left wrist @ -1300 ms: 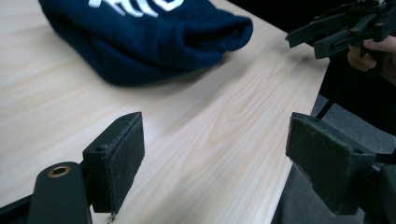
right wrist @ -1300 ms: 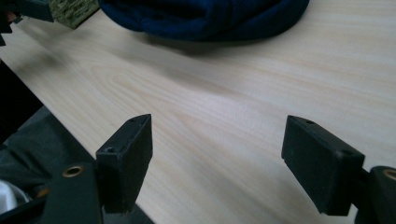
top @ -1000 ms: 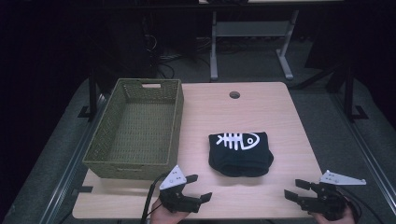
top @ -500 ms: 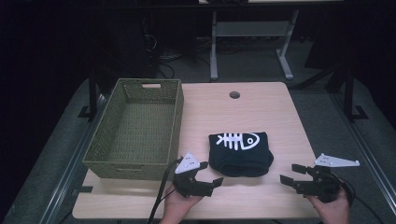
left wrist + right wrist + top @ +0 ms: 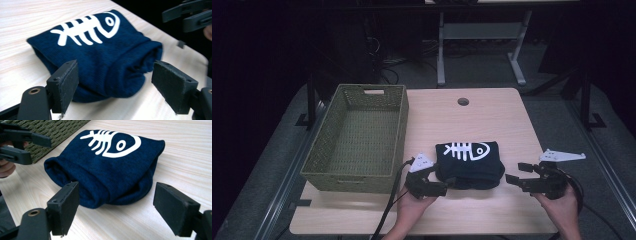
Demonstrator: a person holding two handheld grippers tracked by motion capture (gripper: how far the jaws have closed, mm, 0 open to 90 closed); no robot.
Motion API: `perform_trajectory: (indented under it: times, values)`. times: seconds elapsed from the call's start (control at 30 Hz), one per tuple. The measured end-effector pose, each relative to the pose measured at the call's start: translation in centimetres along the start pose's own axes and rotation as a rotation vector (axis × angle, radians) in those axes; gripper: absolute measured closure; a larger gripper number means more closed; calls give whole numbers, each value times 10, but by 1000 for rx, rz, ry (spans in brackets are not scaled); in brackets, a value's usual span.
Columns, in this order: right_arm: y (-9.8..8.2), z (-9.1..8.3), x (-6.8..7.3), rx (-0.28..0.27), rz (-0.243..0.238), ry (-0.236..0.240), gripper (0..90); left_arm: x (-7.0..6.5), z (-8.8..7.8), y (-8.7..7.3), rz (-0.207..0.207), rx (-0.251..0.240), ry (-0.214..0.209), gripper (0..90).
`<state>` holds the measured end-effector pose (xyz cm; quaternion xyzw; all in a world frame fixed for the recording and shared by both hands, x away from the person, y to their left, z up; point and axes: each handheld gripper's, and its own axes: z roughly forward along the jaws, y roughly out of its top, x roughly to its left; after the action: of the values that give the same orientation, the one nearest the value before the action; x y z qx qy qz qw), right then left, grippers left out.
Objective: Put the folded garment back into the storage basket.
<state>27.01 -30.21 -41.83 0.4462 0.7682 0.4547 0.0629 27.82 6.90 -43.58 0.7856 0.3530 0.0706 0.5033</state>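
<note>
Folded navy cloth (image 5: 469, 165) w/ white fishbone print, flat on table, front-center.

No legible txt; white fish-skeleton sign on navy cloth (image 5: 469, 162).

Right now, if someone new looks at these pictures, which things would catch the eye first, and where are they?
First comes the folded dark blue cloth with a white fish-skeleton print, lying near the front middle of the light wooden table. The left gripper and the right gripper, both open, flank it at the near edge without touching it. Left of the cloth stands an empty olive-green woven basket.
</note>
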Motion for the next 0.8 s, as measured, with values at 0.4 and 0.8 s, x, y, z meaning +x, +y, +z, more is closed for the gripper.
perform_trajectory:
  times: [0.4,0.8]
  values:
    - [18,26,-19,73,46,11,221,16,22,7,-102,13,59,220]
    - [31,55,-32,127,79,-1,236,37,38,8,-192,47,95,230]
